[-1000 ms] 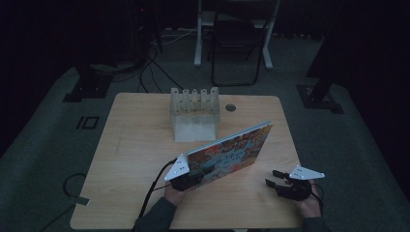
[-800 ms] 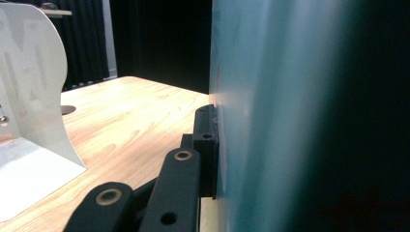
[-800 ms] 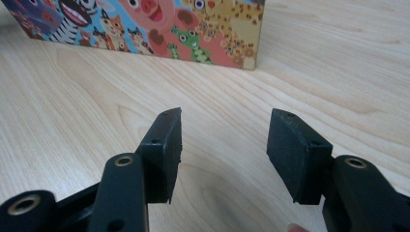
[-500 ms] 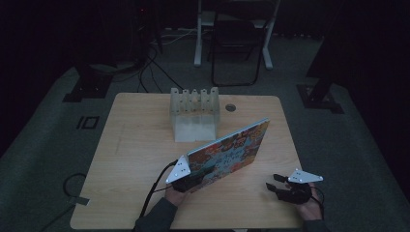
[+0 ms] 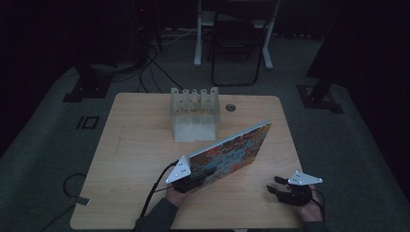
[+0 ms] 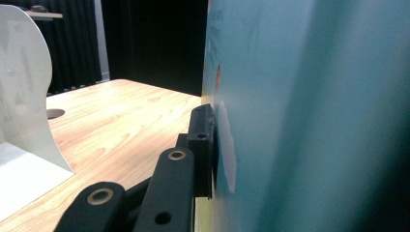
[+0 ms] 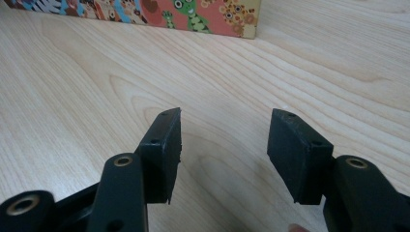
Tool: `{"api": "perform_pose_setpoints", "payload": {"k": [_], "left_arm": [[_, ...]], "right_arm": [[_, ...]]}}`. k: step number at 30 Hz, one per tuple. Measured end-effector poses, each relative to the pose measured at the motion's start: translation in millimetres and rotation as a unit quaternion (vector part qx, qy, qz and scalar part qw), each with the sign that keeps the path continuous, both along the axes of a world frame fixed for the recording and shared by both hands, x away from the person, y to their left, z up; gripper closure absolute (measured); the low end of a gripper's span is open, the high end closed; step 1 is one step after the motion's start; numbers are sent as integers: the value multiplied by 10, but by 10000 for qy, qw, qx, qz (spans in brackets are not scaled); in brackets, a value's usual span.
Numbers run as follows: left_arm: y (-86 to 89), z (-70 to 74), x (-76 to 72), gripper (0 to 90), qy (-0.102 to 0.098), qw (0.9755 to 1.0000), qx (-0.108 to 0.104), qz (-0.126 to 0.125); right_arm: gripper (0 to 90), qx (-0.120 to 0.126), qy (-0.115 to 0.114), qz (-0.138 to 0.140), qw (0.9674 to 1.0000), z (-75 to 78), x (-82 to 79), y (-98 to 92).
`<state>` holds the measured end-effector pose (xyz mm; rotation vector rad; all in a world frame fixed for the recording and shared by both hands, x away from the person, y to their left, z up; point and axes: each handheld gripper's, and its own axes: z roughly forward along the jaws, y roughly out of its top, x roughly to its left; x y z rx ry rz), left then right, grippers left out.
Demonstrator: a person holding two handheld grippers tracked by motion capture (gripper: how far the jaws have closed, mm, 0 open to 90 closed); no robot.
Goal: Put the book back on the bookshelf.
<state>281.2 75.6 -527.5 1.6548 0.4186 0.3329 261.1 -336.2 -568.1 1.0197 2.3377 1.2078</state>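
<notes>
A colourful picture book (image 5: 231, 155) is held tilted above the front half of the wooden table (image 5: 140, 145), its far corner raised toward the right. The left gripper (image 5: 186, 180) is clamped on the book's near-left corner; in the left gripper view 1 black jaw presses flat against the cover. The right gripper (image 5: 283, 189) rests low at the table's front right, well apart from the book, its 2 jaws spread with bare wood between them. A white slotted rack (image 5: 195, 113) stands behind the book.
</notes>
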Motion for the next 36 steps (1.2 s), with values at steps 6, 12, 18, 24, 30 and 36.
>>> {"api": "perform_pose_setpoints", "payload": {"k": [6, 12, 18, 24, 30, 36], "left_arm": [[-14, -1, -28, 792, -131, 9998, 78, 92], [-29, -2, -53, 797, -212, 9996, 115, 123], [-41, 1, -67, 801, -213, 9996, 125, 159], [-67, 34, -89, 806, -201, 9994, 182, 229], [-92, 76, -108, 808, -189, 9991, 244, 287], [-84, 110, -96, 810, -69, 9992, 163, 346]], "right_arm": [[432, -212, 14, -30, 9998, -34, 0, 26], [426, -381, 17, -18, 9993, -55, 4, 54], [410, -402, 8, -32, 9992, -57, 8, 49], [391, -383, 64, -16, 9992, -58, 16, 46], [387, -381, 65, 6, 9993, -59, 16, 47], [383, -380, 73, 24, 9992, -58, 15, 49]]}}
